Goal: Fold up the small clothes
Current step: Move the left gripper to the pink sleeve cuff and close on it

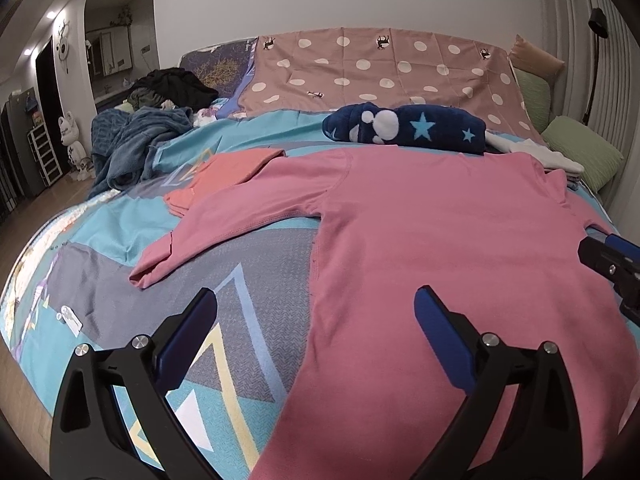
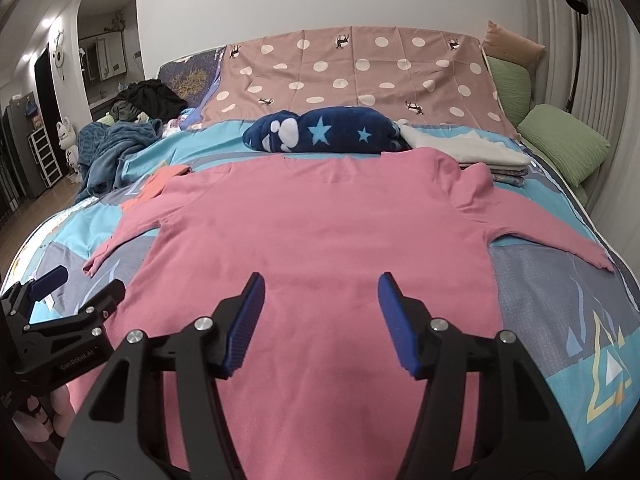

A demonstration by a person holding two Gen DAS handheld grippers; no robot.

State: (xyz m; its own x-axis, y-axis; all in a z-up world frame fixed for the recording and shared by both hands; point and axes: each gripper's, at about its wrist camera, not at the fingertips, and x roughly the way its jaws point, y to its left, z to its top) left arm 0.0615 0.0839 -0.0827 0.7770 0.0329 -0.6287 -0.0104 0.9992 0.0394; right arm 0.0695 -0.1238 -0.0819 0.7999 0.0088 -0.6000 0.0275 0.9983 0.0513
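Left gripper [image 1: 316, 312]: black plastic frame showing as two forked, triangular-cutout arms at the frame's lower edge, each carrying round silver screw heads. Fingers [image 1: 444, 344] wearing flat blue pads.

Right gripper [image 2: 320, 308]: same black build, silver screws, blue ribbed pads [image 2: 244, 328]. At the right wrist frame's lower left, the left unit's side is showing small white "GenRobot.AI" lettering.

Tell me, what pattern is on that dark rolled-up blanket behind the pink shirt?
The blanket is navy with light blue stars and white rounded shapes, clearest in the right wrist view.
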